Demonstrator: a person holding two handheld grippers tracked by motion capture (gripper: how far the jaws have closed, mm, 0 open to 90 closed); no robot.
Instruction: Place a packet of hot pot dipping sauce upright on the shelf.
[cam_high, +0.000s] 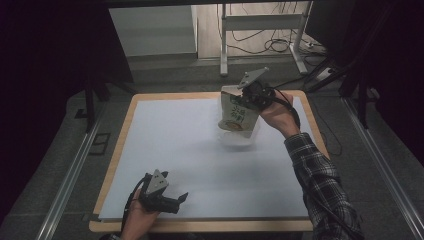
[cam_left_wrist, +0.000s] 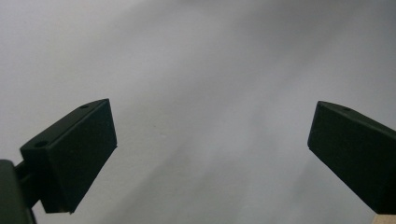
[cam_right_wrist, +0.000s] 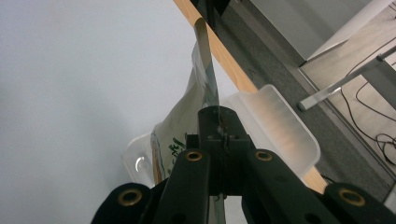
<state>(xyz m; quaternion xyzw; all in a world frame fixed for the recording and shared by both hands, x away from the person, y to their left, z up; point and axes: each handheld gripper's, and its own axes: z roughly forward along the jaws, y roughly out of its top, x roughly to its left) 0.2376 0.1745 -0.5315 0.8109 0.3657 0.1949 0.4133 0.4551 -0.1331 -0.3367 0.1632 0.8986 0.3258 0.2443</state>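
High view: the right hand-held gripper hangs over the far part of the worktop, at about one o'clock from its middle, and its jaws are pinched tight on the upper edge of a paper bag with green print. The bag hangs tilted, its lower end reaching into a clear plastic container that sits on the white sheet just below it. The person's right hand comes in from four o'clock, with a plaid sleeve behind it.

Right gripper view shows the right hand-held gripper with its two black jaws pressed together on the thin top of the bag, which curls away toward twelve o'clock. The translucent container lies beyond, close to the wooden edge of the worktop.

Near the worktop's front edge, at about seven o'clock, the left hand-held gripper rests low in the person's left hand, well apart from the bag. Left gripper view shows the left hand-held gripper with its jaws spread wide, with nothing but bare white surface between them.
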